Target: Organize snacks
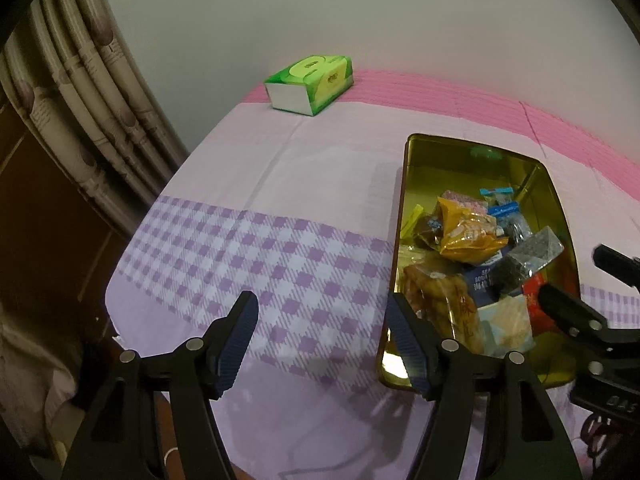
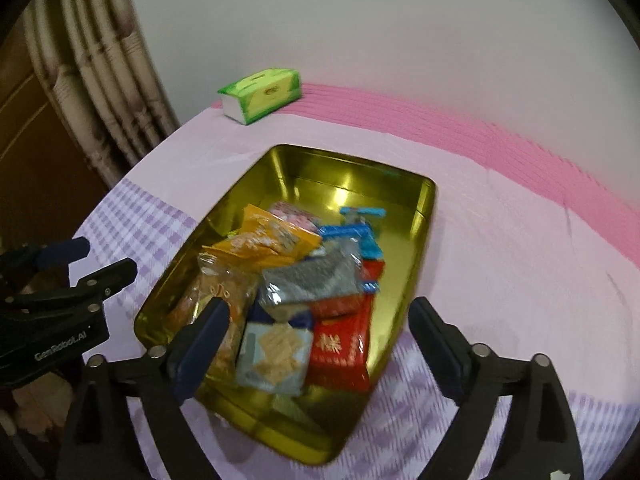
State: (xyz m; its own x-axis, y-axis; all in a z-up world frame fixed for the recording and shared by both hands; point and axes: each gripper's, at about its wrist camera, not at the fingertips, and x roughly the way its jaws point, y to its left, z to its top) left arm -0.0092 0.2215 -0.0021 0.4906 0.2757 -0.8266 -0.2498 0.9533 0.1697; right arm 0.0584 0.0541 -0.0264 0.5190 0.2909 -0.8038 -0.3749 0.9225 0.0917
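A gold metal tin (image 1: 412,160) (image 2: 416,216) sits on the lilac tablecloth and holds several snack packets: an orange bag (image 1: 466,228) (image 2: 272,236), a grey packet (image 2: 312,280), a red packet (image 2: 340,348), a pale cracker packet (image 2: 276,354) and blue-clipped ones (image 2: 360,232). My left gripper (image 1: 322,312) is open and empty, hovering over the cloth just left of the tin's near corner. My right gripper (image 2: 318,320) is open and empty above the tin's near end; it also shows at the right edge of the left wrist view (image 1: 576,276).
A green tissue pack (image 1: 310,82) (image 2: 262,94) lies at the far left by the wall. A pink band (image 2: 520,148) runs along the table's back. A curtain (image 1: 92,92) hangs at the left, past the table edge.
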